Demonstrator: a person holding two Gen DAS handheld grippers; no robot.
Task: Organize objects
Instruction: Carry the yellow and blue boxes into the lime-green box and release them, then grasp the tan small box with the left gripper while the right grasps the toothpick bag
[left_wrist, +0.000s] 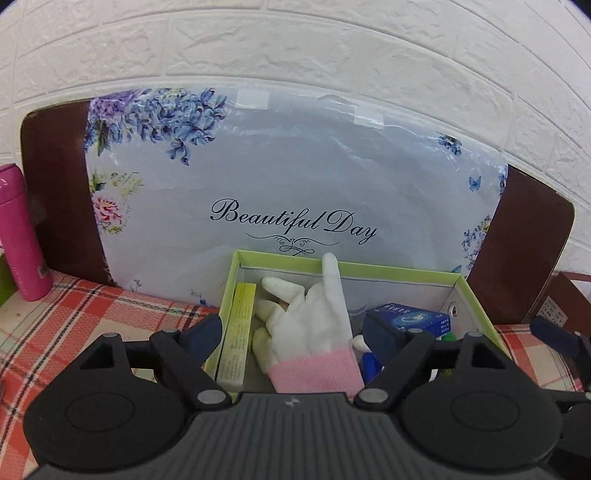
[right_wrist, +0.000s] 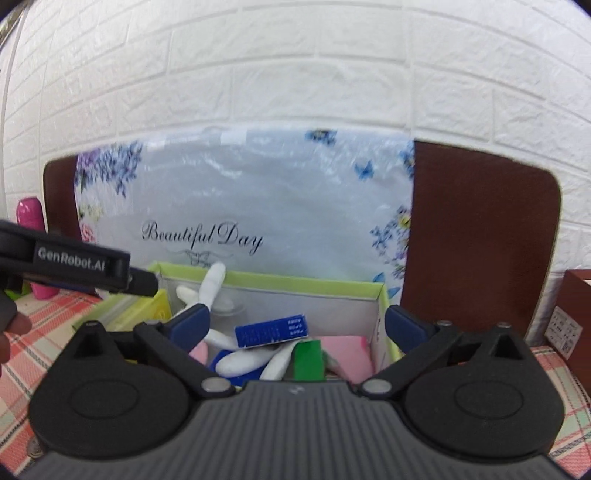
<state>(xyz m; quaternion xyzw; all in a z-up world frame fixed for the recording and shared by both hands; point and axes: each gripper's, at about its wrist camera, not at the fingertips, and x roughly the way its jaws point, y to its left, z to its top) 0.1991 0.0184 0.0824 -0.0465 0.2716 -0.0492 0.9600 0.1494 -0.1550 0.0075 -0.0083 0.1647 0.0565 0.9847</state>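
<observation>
A green-rimmed open box (left_wrist: 373, 267) sits on the plaid tablecloth against a floral "Beautiful Day" panel. Inside lie a white glove with a pink cuff (left_wrist: 314, 328), a yellow carton (left_wrist: 238, 332) along the left wall and a blue box (left_wrist: 410, 317). My left gripper (left_wrist: 295, 332) is open, its jaws either side of the glove above the box. In the right wrist view the box (right_wrist: 303, 282) holds the glove (right_wrist: 243, 360), a blue box (right_wrist: 273, 330), a green item (right_wrist: 308, 360) and something pink (right_wrist: 347, 354). My right gripper (right_wrist: 295, 328) is open over it. The left gripper's finger (right_wrist: 85, 271) enters from the left.
A pink bottle (left_wrist: 22, 236) stands at the far left on the tablecloth (left_wrist: 74, 314). The floral panel (left_wrist: 288, 177) leans on a brown board before the white brick wall. A brown box (right_wrist: 576, 317) with a label stands at the right.
</observation>
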